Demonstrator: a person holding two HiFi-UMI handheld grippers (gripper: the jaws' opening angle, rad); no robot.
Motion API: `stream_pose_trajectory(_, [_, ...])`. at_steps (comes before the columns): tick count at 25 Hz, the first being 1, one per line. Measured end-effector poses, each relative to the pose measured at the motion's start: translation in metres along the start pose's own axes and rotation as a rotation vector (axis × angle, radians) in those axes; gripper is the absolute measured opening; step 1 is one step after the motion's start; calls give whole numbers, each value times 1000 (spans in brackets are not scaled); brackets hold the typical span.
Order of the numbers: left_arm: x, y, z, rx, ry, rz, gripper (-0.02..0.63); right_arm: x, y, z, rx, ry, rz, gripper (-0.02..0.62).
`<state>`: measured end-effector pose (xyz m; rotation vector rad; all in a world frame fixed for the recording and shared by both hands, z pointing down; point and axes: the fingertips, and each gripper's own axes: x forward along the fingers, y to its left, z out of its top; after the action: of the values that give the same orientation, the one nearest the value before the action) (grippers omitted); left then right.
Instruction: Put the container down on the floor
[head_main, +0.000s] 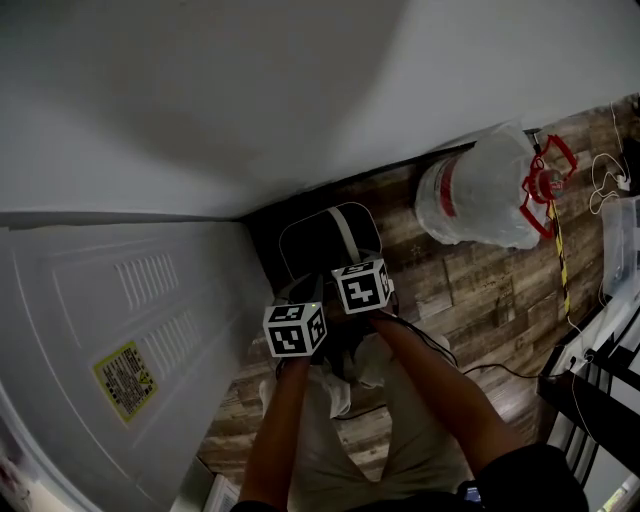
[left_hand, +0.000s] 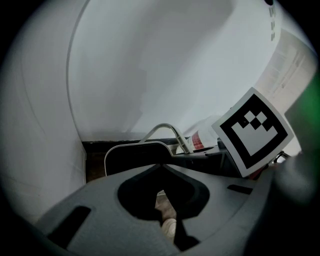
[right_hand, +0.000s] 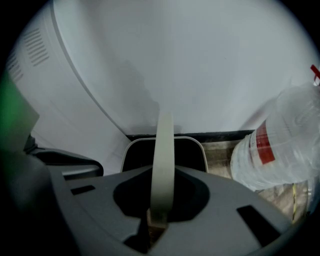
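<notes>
The right tool (head_main: 358, 300) is clamped on the pale handle (head_main: 350, 235) of the container (head_main: 315, 245). In the right gripper view the jaws are drawn tight, and the handle (right_hand: 163, 165) runs as 1 flat strip from between the tool's tips (right_hand: 156, 225) up over the container (right_hand: 187, 152).

The container is a dark, round-cornered bin with a white rim. It sits in the corner where the white wall (head_main: 300, 90) meets a white panelled door (head_main: 130, 330), just in front of the black skirting (head_main: 330, 185). It is low over the wood-plank floor (head_main: 470, 290). No view shows whether its base touches the boards.

The left tool (head_main: 295, 330) hangs just beside the right one, the 2 marker cubes nearly touching, and it holds nothing. In the left gripper view its jaws are close together with only a narrow slit between the tips (left_hand: 167, 220). A bit of floor and something pale show through the slit. From there the container (left_hand: 132, 160) lies ahead and slightly left. Its handle (left_hand: 167, 129) arches toward the right tool, whose marker cube (left_hand: 252, 132) fills the right side.

To the right of the container, apart from it, a large clear water bottle (head_main: 480, 190) with a red band stands against the wall. It also shows in the right gripper view (right_hand: 280, 150) and partly in the left one (left_hand: 202, 137). The door carries a yellow label (head_main: 125, 380) and 2 rows of vent slots. A black metal frame (head_main: 600, 380) stands at the right edge of the head view.
</notes>
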<state>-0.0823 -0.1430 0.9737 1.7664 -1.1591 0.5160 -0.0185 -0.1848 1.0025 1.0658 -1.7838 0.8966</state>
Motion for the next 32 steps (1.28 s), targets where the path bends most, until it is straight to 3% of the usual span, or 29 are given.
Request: stream_pose_trajectory(32, [69,-38,-5,63,61,-68,17,25,-83,-19,89,35,-43,34])
